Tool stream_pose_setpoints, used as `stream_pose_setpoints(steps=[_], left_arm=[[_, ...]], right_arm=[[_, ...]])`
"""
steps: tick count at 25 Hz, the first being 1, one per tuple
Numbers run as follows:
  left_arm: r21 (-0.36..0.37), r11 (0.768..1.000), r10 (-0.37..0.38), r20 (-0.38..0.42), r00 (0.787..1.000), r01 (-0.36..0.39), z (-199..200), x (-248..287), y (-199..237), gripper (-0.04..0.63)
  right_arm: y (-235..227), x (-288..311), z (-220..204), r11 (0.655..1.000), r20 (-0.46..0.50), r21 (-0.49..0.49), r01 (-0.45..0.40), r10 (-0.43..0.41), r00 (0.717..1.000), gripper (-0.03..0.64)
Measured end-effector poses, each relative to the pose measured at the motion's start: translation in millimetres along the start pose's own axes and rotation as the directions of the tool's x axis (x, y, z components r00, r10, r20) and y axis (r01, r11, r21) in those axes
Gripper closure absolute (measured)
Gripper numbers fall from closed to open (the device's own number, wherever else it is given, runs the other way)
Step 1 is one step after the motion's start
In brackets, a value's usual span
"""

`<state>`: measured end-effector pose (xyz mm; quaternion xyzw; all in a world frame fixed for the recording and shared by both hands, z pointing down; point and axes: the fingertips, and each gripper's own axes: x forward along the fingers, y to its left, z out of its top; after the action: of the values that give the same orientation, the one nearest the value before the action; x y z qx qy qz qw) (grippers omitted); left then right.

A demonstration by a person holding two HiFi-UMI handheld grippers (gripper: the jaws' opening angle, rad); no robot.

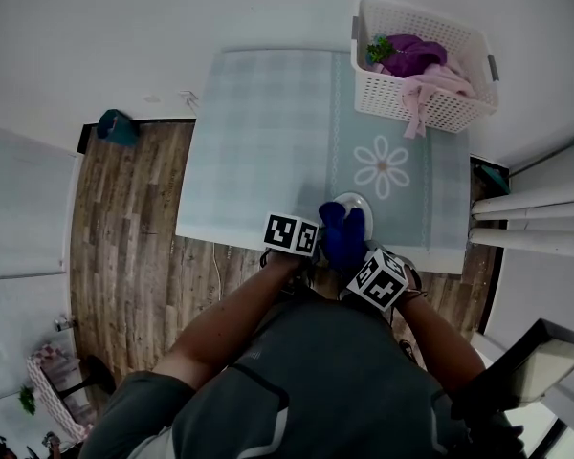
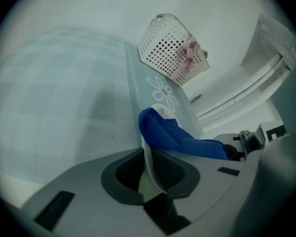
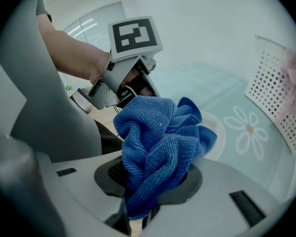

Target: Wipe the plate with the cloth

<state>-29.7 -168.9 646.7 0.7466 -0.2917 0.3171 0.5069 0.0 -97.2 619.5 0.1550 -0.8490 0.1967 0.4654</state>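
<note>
Over the bench's (image 1: pixel 268 142) near edge, the left hand-held gripper (image 2: pixel 150 179) pinches the plate (image 1: pixel 358 202) by its rim; just right of it, the right hand-held gripper (image 3: pixel 148 201) clamps the cloth (image 3: pixel 158 137) against the plate.

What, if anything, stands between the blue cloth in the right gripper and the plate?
Nothing visible does. The blue cloth, clamped in the right gripper's jaws, drapes over the white plate, which the left gripper grips by its rim.

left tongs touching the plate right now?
Touching. The left gripper view shows the plate clamped by its rim, edge-on, between the jaws of the left tongs.
</note>
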Motion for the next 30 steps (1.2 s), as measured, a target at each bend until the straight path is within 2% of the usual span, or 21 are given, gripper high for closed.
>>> stream_pose_setpoints(steps=[5, 9, 11, 15, 18, 20, 23, 30], left_arm=[[-0.005, 1.000, 0.003, 0.004, 1.000, -0.003, 0.6, -0.5, 0.6, 0.534], [-0.006, 1.000, 0.005, 0.006, 1.000, -0.004, -0.1, 0.1, -0.3, 0.534], [-0.006, 1.000, 0.009, 0.010, 1.000, -0.009, 0.4, -0.5, 0.6, 0.534], [-0.001, 1.000, 0.012, 0.011, 1.000, -0.012, -0.2, 0.2, -0.5, 0.534], [-0.004, 1.000, 0.010, 0.012, 1.000, -0.010, 0.5, 0.6, -0.5, 0.534], [-0.004, 1.000, 0.014, 0.015, 1.000, -0.013, 0.3, 0.7, -1.3, 0.534], [-0.004, 1.000, 0.011, 0.020, 1.000, -0.011, 0.4, -0.1, -0.8, 0.534], [-0.026, 1.000, 0.006, 0.025, 1.000, -0.005, -0.1, -1.2, 0.7, 0.535]], right_arm=[[-20.2, -15.9, -15.4, 0.997, 0.013, 0.078, 0.028, -0.029, 0.999, 0.486], [-39.3, -30.7, -30.8, 0.992, -0.035, 0.093, 0.089, -0.086, 0.996, 0.486], [-49.5, -37.0, -20.5, 0.991, -0.022, 0.071, 0.115, -0.114, 0.993, 0.486], [-67.8, -31.8, 34.7, 0.992, 0.087, 0.044, 0.115, -0.118, 0.989, 0.486], [-87.9, -6.2, 64.3, 0.991, 0.087, 0.003, 0.136, -0.136, 0.987, 0.486], [-101.5, 8.5, 65.5, 0.988, 0.058, -0.002, 0.154, -0.154, 0.986, 0.486], [-113.4, 12.8, 62.6, 0.986, 0.065, 0.064, 0.155, -0.159, 0.985, 0.486], [-112.2, -3.6, 42.8, 0.971, 0.056, 0.125, 0.203, -0.211, 0.976, 0.486]])
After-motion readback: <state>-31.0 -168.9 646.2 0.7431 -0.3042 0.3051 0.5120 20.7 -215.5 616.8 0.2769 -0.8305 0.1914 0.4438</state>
